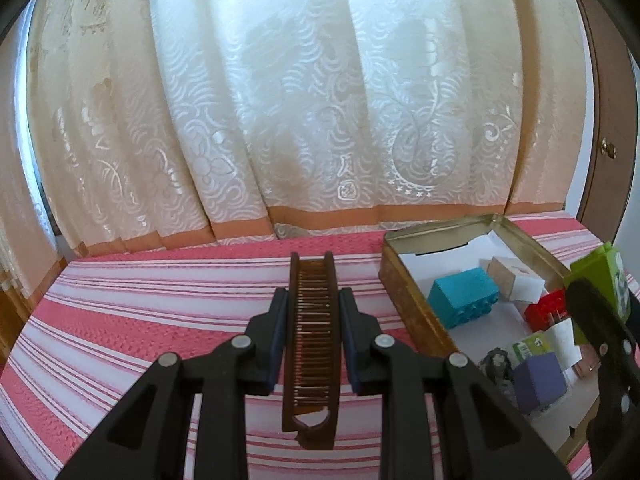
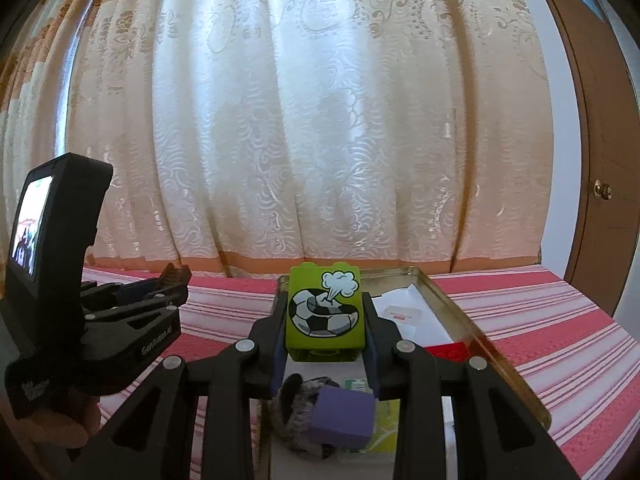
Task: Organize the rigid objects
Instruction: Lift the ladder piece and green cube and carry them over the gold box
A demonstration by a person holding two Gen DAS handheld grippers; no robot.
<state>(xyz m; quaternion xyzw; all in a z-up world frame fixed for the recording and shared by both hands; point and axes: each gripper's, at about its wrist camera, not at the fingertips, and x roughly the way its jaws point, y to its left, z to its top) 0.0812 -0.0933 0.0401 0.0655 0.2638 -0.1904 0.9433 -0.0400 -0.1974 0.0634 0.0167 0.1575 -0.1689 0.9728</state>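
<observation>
My left gripper [image 1: 313, 312] is shut on a brown folding comb [image 1: 312, 344], held lengthwise between the fingers above the striped bedspread. My right gripper [image 2: 325, 332] is shut on a green toy brick [image 2: 325, 314] with a football picture, held above an open metal tin [image 2: 472, 328]. The tin [image 1: 404, 280] lies to the right of the left gripper and holds a blue brick [image 1: 464, 298], a red brick [image 1: 546, 312], a purple block [image 1: 540, 380] and a beige block [image 1: 506, 276]. The right gripper [image 1: 600, 320] with the green brick [image 1: 600, 276] shows at the right edge.
A pink and white striped bedspread [image 1: 140, 320] covers the surface. A cream curtain [image 1: 300, 100] hangs behind it. A brown wooden door [image 2: 600, 160] with a knob stands at the right. A grey furry item [image 2: 296, 412] lies in the tin.
</observation>
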